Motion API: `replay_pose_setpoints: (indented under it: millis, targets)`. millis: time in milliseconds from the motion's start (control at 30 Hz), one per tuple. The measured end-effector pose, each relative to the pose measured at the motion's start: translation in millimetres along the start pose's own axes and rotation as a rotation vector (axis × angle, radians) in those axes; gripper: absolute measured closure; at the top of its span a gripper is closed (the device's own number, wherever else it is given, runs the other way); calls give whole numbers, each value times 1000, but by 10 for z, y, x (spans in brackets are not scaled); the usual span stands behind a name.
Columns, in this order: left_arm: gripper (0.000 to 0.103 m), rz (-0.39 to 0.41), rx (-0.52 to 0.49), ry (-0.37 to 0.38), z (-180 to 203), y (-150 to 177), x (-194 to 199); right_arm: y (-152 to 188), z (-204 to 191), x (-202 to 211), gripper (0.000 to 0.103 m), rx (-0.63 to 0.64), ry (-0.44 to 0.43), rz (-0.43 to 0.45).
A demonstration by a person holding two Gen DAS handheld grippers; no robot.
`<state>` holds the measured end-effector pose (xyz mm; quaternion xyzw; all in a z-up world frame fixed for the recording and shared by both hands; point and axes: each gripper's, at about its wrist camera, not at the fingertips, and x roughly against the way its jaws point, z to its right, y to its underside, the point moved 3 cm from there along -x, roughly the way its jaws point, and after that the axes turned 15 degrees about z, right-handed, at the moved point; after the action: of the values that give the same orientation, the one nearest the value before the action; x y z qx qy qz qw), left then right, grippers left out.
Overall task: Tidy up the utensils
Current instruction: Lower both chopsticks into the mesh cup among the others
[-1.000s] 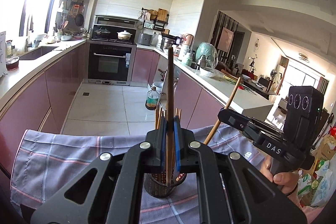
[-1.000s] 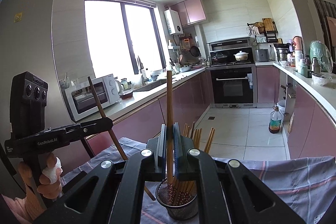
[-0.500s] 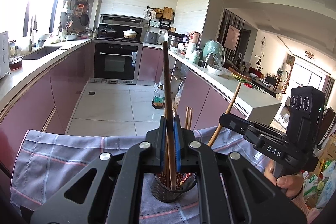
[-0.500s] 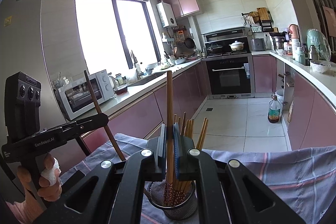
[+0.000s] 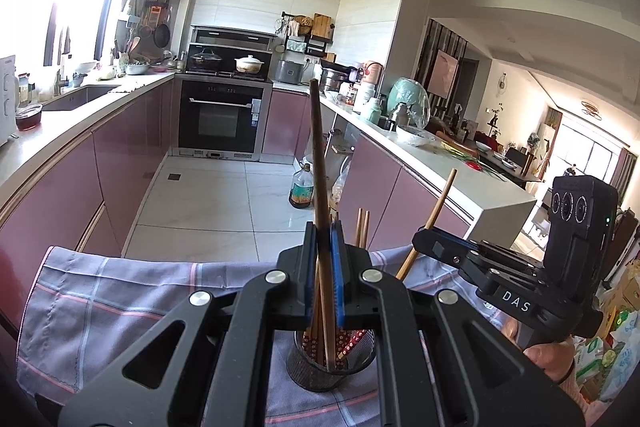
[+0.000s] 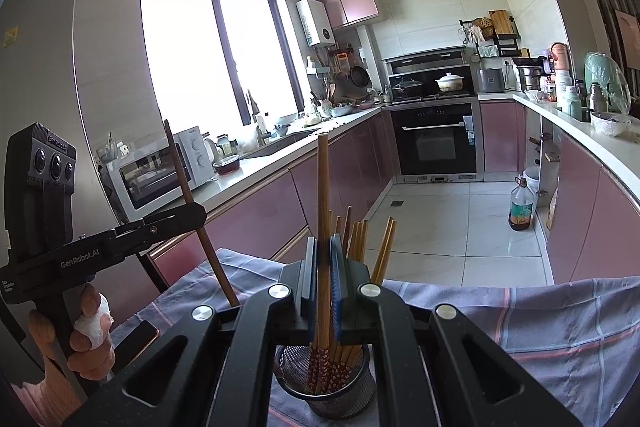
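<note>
A round metal mesh holder [image 5: 332,367] stands on a checked cloth and holds several chopsticks; it also shows in the right wrist view [image 6: 324,387]. My left gripper [image 5: 323,279] is shut on a dark brown chopstick [image 5: 318,163], upright, with its lower end inside the holder. My right gripper [image 6: 323,283] is shut on a light wooden chopstick [image 6: 322,187], upright, with its lower end in the holder. Each gripper shows in the other's view, the right gripper [image 5: 424,239] at right and the left gripper [image 6: 196,215] at left.
A grey checked cloth [image 5: 120,299] covers the table. Behind it lie the kitchen floor, pink cabinets, an oven [image 5: 220,119], a microwave [image 6: 156,171] on the left counter and an oil bottle [image 6: 521,205] on the floor.
Both grippers have sunk towards the holder, so both chopsticks now reach deeper into it. The dark chopstick leans slightly more to the left.
</note>
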<state>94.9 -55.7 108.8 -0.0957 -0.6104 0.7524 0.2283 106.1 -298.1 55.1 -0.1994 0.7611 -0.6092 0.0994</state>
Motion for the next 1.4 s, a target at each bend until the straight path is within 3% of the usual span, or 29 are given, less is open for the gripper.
replay_pose_setpoints:
  millis: [833,1400]
  targets:
    - [95,-6,22,-5,-61,-41,-190,44,62,-57,98,8,1,-32]
    - [95,-121,-20,18,-110,154,-337,103,87,-110,98,6,-3,-63]
